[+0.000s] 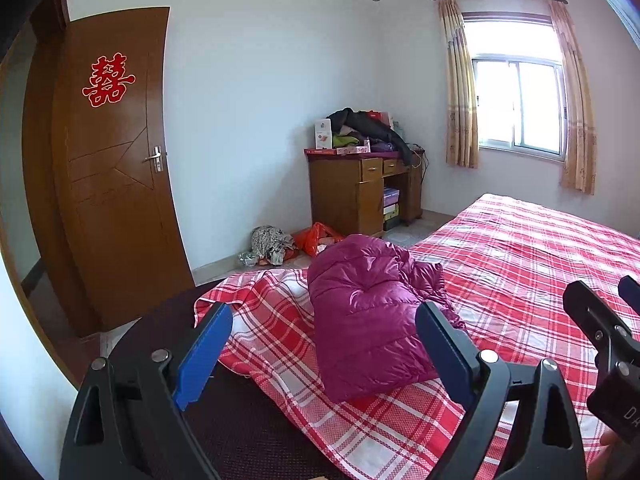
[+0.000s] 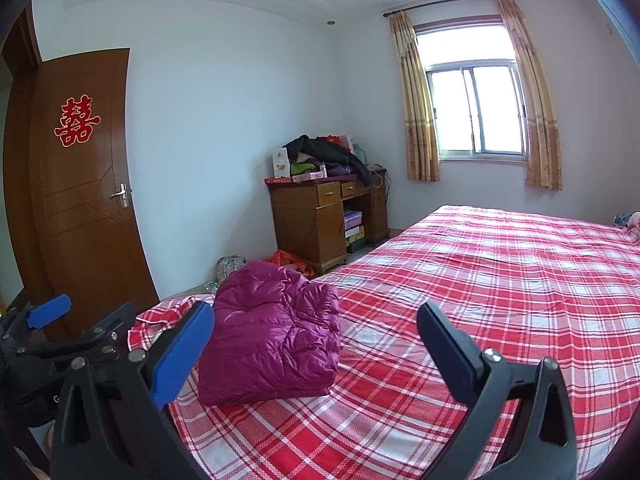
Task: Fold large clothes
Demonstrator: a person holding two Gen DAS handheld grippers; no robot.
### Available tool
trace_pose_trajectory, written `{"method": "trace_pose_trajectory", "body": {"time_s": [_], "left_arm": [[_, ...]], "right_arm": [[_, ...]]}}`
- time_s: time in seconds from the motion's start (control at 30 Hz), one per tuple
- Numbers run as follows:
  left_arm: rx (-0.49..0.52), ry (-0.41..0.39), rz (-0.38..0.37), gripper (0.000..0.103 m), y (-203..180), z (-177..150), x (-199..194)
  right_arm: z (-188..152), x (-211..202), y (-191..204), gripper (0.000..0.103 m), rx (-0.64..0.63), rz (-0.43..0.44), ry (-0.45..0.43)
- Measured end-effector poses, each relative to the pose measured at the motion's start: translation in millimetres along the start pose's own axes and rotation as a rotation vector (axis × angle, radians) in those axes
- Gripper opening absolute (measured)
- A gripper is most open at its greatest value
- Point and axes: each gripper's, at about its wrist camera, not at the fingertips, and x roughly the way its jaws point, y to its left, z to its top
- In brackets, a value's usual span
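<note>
A magenta puffer jacket lies folded into a compact bundle near the corner of a bed with a red plaid sheet. My left gripper hangs open just short of it, blue fingers spread wide, nothing between them. In the right wrist view the same jacket rests to the left of centre on the bed. My right gripper is open too and holds nothing. Each gripper shows at the edge of the other's view.
A brown wooden door with a red paper character stands at the left. A cluttered wooden desk sits against the far wall, bags on the floor beside it. A curtained window is at the right. A dark mat lies under the bed corner.
</note>
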Motion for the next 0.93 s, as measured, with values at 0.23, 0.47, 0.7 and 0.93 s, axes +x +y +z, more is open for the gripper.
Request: {"method": "trace_pose_trajectory", "body": {"time_s": [0.23, 0.47, 0.7, 0.93], "left_arm": [[0.007, -0.008, 0.002, 0.093, -1.9, 0.7, -1.6], [0.026, -0.002, -0.011, 0.093, -4.9, 1.9, 0.5], [0.029, 0.020, -0.023, 0.093, -3.0, 0.1, 10.8], [0.038, 0.034, -0.038, 0.093, -4.9, -2.5, 14.0]], "right_arm": [[-0.7, -0.6, -2.8, 0.103, 0.006, -0.006, 0.003], [-1.4, -1.1, -2.7, 0.103, -0.007, -0.013, 0.000], [-3.4, 0.2, -3.8, 0.103, -0.010, -0.018, 0.010], [-5.2, 3.9, -4.7, 0.103, -0.012, -0.020, 0.022]]}}
